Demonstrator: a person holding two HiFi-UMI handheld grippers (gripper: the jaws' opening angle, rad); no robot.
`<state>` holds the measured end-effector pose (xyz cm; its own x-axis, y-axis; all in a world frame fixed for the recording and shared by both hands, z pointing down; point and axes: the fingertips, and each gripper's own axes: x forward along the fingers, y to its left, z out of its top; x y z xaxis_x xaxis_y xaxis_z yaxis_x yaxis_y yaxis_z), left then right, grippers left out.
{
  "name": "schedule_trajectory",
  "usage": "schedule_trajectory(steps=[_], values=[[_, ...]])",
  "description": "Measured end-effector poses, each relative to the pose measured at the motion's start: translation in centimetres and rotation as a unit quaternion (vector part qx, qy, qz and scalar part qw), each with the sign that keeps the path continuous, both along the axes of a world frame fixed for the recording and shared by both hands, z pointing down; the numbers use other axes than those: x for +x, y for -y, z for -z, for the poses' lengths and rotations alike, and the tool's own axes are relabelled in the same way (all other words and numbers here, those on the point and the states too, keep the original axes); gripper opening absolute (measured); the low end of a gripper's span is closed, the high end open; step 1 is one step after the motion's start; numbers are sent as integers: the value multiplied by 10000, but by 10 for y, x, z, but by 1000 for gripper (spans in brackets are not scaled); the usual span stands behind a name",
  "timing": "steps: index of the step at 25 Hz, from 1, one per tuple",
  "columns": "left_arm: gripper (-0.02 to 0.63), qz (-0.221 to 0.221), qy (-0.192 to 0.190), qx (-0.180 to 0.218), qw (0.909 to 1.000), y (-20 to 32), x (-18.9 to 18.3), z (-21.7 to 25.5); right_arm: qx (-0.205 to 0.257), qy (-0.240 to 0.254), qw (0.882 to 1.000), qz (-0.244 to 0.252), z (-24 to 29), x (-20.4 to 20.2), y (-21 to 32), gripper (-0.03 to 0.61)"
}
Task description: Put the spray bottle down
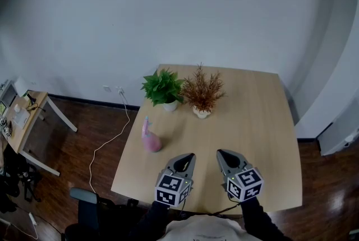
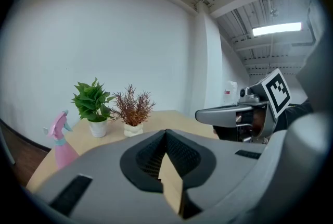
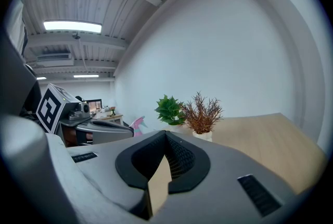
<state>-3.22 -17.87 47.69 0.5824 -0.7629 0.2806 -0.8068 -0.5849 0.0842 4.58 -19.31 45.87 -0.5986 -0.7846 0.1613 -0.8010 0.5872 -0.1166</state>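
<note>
Spray bottle: upright on the desk, near its left edge, apart from both grippers.
Left gripper: jaws clenched, nothing between them.
Right gripper: jaws clenched, nothing between them.

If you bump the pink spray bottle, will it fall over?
Probably not easily: the pink spray bottle has a wide round bottom and a thin neck, so it likely stands steady. A push high at the trigger might tip it. It stands near the table edge, so it could slide off.
</note>
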Motion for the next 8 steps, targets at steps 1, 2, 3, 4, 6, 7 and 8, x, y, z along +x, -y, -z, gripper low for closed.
schedule_trajectory(steps=[1,2,3,4,6,7,8], values=[[-11,-2,-3,-9,10000,-1,1,-1,7,-7,10000,-3,0,0,0,-20],[-11,-4,-7,-12,10000,-1,1,-1,15,-15,10000,-5,0,1,0,-20],[-11,-7,-13,-10,10000,-1,1,-1,21,-21,10000,-5,1,1,0,-20],[-11,-11,-20,-4,10000,0,1,-1,25,-26,10000,-6,1,1,0,-20],[-11,-16,-28,7,10000,1,0,-1,24,-31,10000,-7,1,0,1,-20],[-11,-16,-29,8,10000,2,-1,-1,22,-33,10000,-9,0,0,2,-20],[-11,-16,-29,8,10000,3,-1,-1,18,-34,10000,-11,0,0,2,-20]])
